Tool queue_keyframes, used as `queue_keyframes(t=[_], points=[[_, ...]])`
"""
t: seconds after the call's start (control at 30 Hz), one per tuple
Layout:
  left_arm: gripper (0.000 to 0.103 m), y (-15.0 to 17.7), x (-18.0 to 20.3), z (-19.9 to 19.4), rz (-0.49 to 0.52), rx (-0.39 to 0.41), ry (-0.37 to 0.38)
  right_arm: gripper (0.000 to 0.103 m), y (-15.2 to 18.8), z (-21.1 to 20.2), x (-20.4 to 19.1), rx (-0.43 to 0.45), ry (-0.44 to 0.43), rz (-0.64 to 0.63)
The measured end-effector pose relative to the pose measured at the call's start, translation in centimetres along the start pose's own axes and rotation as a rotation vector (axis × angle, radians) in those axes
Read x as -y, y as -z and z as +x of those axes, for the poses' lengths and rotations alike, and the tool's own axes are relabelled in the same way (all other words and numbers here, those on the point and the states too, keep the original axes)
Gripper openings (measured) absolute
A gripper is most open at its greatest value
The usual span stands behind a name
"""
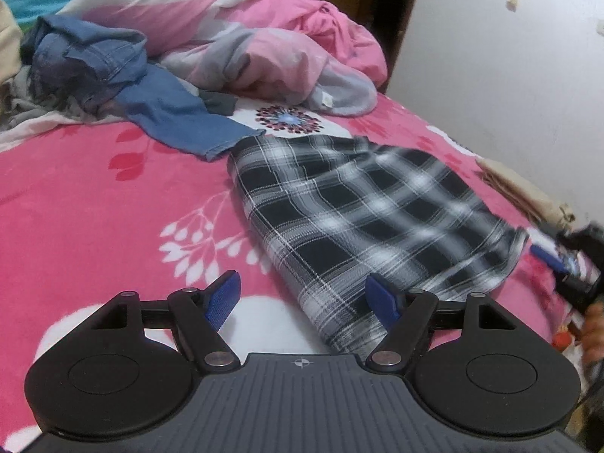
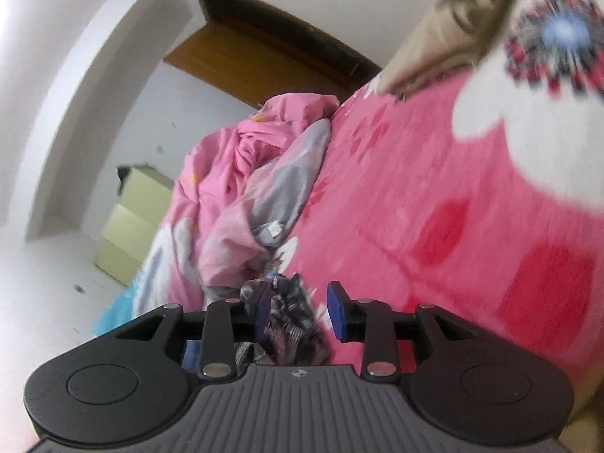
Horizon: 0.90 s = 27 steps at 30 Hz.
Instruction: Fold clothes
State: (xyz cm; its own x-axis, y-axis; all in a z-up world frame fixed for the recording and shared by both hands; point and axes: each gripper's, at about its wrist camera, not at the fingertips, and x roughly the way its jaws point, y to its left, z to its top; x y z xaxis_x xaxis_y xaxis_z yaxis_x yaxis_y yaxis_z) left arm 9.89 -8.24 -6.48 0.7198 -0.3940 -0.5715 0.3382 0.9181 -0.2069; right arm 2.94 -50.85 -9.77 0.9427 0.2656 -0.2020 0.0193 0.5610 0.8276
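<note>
left wrist view
left gripper (image 1: pixel 304 300): jaws spread wide, nothing between the blue pads; it hangs low over the bed sheet (image 1: pixel 94 207).
plaid garment (image 1: pixel 362 211): black-and-white check, lying mostly flat on the pink floral sheet, its near corner reaching between the two pads without touching either.
denim garment (image 1: pixel 158 113): crumpled at the far left, one leg or sleeve stretched toward the plaid garment's far edge, ending just beside it.
quilt (image 1: pixel 264 41): pink and grey, heaped at the far end of the bed.
beige cloth (image 1: pixel 528 192): at the bed's right edge, near the wall.
right gripper (image 1: pixel 558 264): blurred at the right edge, just beside the plaid garment's right corner.

right wrist view
right gripper (image 2: pixel 298 311): jaws parted; bunched plaid garment (image 2: pixel 290 324) sits between them against the left pad, clear of the right one; no firm grip shown.
picture: tilted and blurred.
quilt (image 2: pixel 241 188): ahead, left of centre.
beige cloth (image 2: pixel 449 34): top right, on the sheet.
</note>
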Motion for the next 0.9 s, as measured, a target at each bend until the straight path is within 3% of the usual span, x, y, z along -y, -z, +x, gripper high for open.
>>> queue_keyframes(t=[0.17,0.3,0.37,0.43,0.57,0.63,0.73,0.8,0.83,0.9], points=[[0.073,0.4,0.1,0.6,0.041,0.019,-0.003,0.035,-1.0,1.9,-4.0,-0.079,0.041,-0.216],[0.073,-0.4,0.0,1.3,0.064,0.047,-0.009,0.036,-1.5,7.2,-7.7,-0.203,0.052,-0.417],[0.073,-0.7,0.0,2.0,0.079,0.052,-0.007,0.045,-2.0,9.9,-9.3,-0.260,0.050,-0.494],[0.073,-0.8,0.1,2.7,0.091,0.046,-0.001,0.048,-2.4,12.9,-10.9,-0.304,0.046,-0.583],[0.073,-0.5,0.2,3.8,0.111,0.032,0.017,0.049,-3.1,19.4,-12.0,-0.424,0.059,-0.648],[0.073,-0.4,0.1,4.2,0.115,0.027,0.024,0.049,-3.4,22.1,-11.4,-0.493,0.087,-0.622],[0.073,-0.5,-0.2,4.7,0.105,0.015,0.043,0.045,-3.8,25.4,-10.4,-0.576,0.109,-0.577],[0.073,-0.5,-0.4,5.0,0.096,0.011,0.056,0.036,-3.7,26.6,-9.8,-0.628,0.091,-0.544],[0.073,-0.5,-0.5,5.1,0.091,0.008,0.062,0.024,-3.5,26.7,-9.7,-0.641,0.078,-0.537],[0.074,-0.5,-0.7,5.4,0.079,0.004,0.073,0.013,-3.2,26.9,-9.6,-0.658,0.054,-0.529]])
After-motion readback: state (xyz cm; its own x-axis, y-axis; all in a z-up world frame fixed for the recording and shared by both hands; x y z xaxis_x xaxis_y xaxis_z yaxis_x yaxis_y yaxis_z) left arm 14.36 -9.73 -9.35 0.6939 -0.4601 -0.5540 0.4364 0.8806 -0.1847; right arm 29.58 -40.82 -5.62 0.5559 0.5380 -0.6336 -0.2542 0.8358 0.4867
